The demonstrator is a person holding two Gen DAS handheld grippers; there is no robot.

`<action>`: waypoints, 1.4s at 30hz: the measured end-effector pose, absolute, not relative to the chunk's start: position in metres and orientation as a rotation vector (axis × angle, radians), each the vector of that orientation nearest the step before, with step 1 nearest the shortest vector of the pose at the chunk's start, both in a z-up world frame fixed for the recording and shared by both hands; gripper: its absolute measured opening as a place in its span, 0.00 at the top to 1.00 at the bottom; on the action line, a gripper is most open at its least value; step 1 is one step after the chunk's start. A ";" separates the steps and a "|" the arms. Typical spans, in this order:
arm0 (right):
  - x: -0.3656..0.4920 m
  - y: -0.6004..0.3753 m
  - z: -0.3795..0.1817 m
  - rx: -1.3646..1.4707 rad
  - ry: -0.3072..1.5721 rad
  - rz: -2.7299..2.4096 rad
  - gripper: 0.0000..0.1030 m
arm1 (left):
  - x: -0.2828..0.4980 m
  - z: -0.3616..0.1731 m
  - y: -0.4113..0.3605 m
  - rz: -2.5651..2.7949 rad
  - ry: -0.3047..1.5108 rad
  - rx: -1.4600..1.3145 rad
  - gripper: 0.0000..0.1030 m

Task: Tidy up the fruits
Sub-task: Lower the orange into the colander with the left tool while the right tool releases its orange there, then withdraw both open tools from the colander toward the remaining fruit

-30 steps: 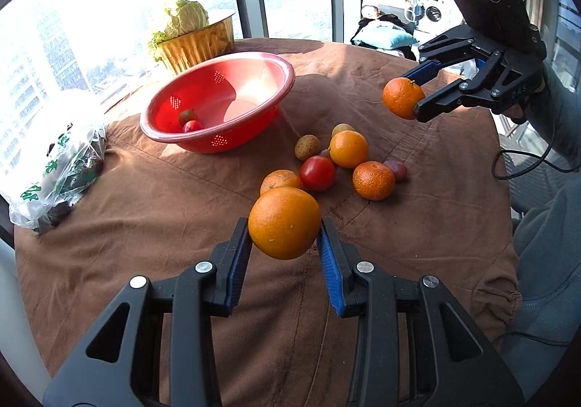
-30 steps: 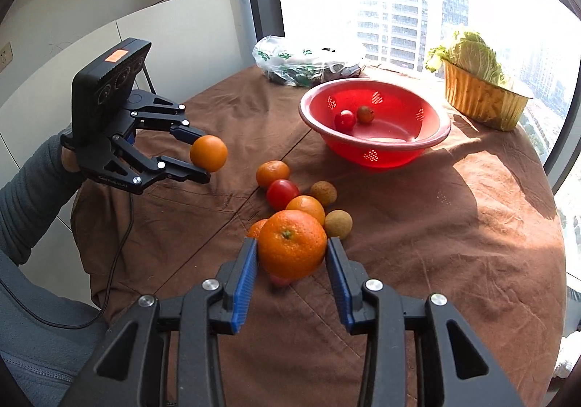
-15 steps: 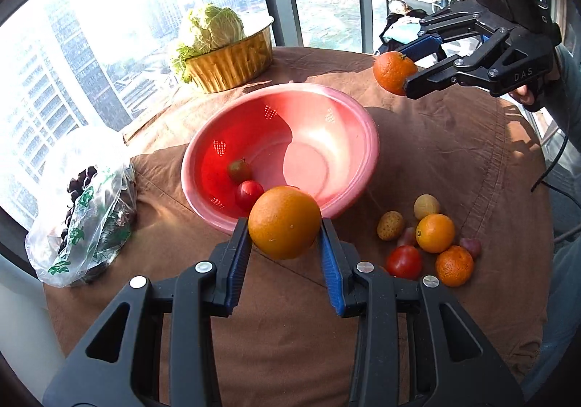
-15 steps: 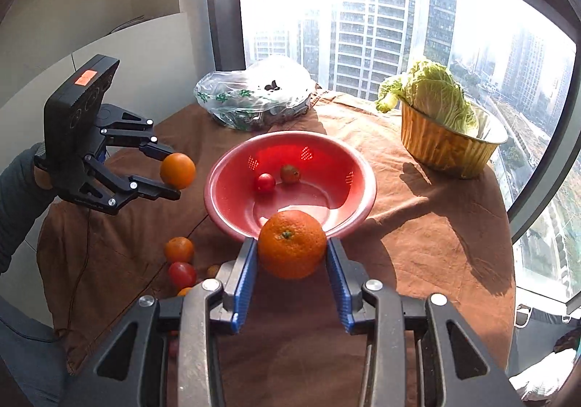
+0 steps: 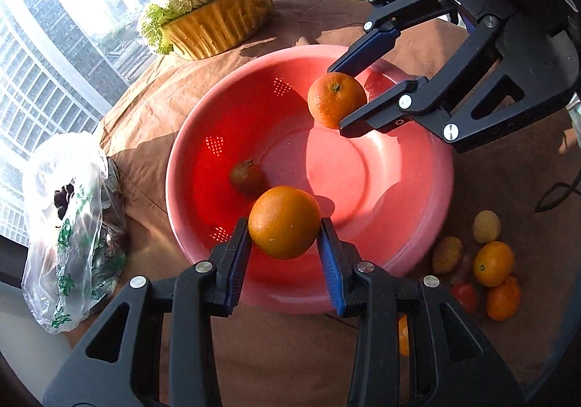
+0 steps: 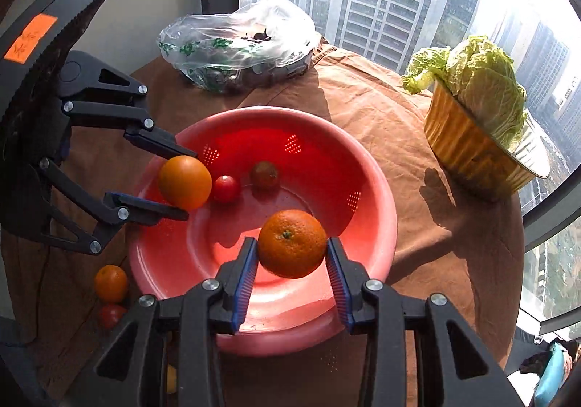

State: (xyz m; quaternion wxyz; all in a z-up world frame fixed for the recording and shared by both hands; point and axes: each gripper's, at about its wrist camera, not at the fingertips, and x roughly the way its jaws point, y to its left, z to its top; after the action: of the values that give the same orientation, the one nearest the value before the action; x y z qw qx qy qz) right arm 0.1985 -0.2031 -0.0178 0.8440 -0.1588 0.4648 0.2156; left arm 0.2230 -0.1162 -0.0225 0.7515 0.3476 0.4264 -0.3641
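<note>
My left gripper (image 5: 285, 247) is shut on a smooth orange (image 5: 284, 221) and holds it above the near rim of the red bowl (image 5: 428, 196). My right gripper (image 6: 292, 263) is shut on a mandarin with a green stem (image 6: 292, 243), held over the same bowl (image 6: 377, 189). Each gripper shows in the other view: the right one (image 5: 339, 100) and the left one (image 6: 187, 185), both over the bowl. In the bowl lie a red tomato (image 6: 226, 188) and a brownish small fruit (image 6: 264, 173).
Loose fruit lies on the brown cloth beside the bowl: oranges (image 5: 493, 263), a tomato (image 5: 464, 296), yellowish small fruits (image 5: 486, 226). A gold foil tray with cabbage (image 6: 479, 138) and a plastic bag (image 6: 236, 43) stand near the window edge.
Both grippers have moved with their fruit from above the loose pile to over the red bowl and now sit closer to it. Both stay shut.
</note>
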 end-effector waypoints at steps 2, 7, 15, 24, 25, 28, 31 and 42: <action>0.206 -0.201 -0.025 -0.355 0.999 0.452 0.60 | 0.225 -0.029 -0.119 -0.792 0.941 0.772 0.66; 0.217 -0.199 -0.037 -0.373 1.033 0.449 0.60 | 0.231 -0.034 -0.123 -0.784 0.946 0.768 0.65; 0.227 -0.199 -0.045 -0.399 1.044 0.427 0.60 | 0.237 -0.033 -0.122 -0.755 0.938 0.763 0.49; 0.226 -0.196 -0.044 -0.431 1.043 0.413 0.56 | 0.230 -0.027 -0.120 -0.746 0.913 0.765 0.48; 0.225 -0.197 -0.043 -0.431 1.041 0.412 0.56 | 0.228 -0.025 -0.119 -0.743 0.907 0.764 0.47; 0.218 -0.200 -0.033 -0.430 1.013 0.398 0.56 | 0.222 -0.013 -0.111 -0.713 0.868 0.755 0.42; 0.204 -0.209 -0.013 -0.385 0.962 0.398 0.48 | 0.211 0.003 -0.097 -0.708 0.823 0.710 0.34; 0.074 -0.245 0.016 -0.184 0.774 0.526 0.30 | 0.122 0.015 -0.032 -0.731 0.783 0.543 0.27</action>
State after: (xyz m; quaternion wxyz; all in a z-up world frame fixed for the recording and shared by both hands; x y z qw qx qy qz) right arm 0.0743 -0.2452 0.0159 0.8884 -0.0884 0.3726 0.2533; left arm 0.1222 -0.0325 0.0149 0.8252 0.2553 0.3682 -0.3439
